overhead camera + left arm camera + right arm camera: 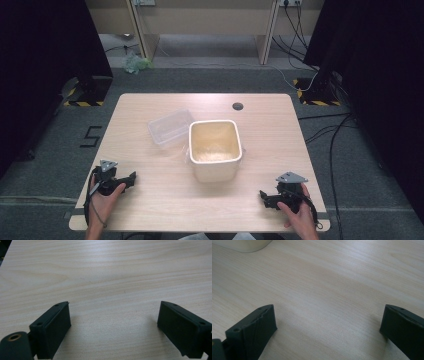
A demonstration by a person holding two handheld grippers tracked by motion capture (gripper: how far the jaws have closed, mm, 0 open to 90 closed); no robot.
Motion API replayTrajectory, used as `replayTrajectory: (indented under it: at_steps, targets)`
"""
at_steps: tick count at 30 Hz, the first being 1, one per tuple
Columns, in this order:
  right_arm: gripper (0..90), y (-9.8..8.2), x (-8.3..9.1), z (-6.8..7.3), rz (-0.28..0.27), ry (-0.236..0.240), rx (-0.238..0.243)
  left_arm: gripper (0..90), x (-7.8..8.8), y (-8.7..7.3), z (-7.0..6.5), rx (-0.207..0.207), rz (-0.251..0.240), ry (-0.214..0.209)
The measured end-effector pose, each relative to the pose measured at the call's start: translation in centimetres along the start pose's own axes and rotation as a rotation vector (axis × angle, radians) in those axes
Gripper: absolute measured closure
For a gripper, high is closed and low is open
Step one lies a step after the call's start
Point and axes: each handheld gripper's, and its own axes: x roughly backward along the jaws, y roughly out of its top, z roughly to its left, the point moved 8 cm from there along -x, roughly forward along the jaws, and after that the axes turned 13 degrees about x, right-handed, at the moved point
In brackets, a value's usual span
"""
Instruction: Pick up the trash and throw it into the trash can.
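A cream square tub (214, 149) stands open in the middle of the wooden table (165, 195), with pale contents at its bottom. A clear plastic lid (170, 126) lies flat just behind and left of it. My left gripper (131, 178) rests at the table's front left, held by a hand, jaws wide apart over bare wood (113, 312). My right gripper (263, 196) sits at the front right, open too, nothing between its jaws (328, 317). The tub's base (244, 245) shows at the top left of the right gripper view.
A small dark round hole (238, 106) marks the table's far side. Cables (330, 130) run over the grey floor to the right. Dark curtains flank both sides, and a wooden bench frame (205, 25) stands behind the table.
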Motion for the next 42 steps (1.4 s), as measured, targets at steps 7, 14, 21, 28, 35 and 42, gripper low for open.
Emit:
replayTrajectory:
  at_steps: [7,14,21,28,35,42]
  targets:
    - [0.4,0.0,0.0,0.0,0.001,0.001,0.000,14.5,0.2,-0.1,-0.3,-0.013,-0.003,-0.019]
    - [0.4,0.0,0.0,0.0,0.000,0.005,0.005,15.4,0.5,0.5,-1.4,0.021,-0.030,-0.086]
    - [0.4,0.0,0.0,0.0,0.000,0.006,0.007,15.4,1.2,3.0,-4.5,0.028,-0.066,-0.173]
    - [0.4,0.0,0.0,0.0,-0.002,0.007,0.006,15.4,0.0,7.3,-7.0,0.040,-0.059,-0.226]
    - [0.4,0.0,0.0,0.0,-0.002,0.008,0.006,15.6,-2.8,10.8,-7.6,0.071,-0.031,-0.200]
    - [0.4,0.0,0.0,0.0,-0.002,0.008,0.007,15.6,-5.0,12.6,-8.4,0.106,-0.009,-0.198]
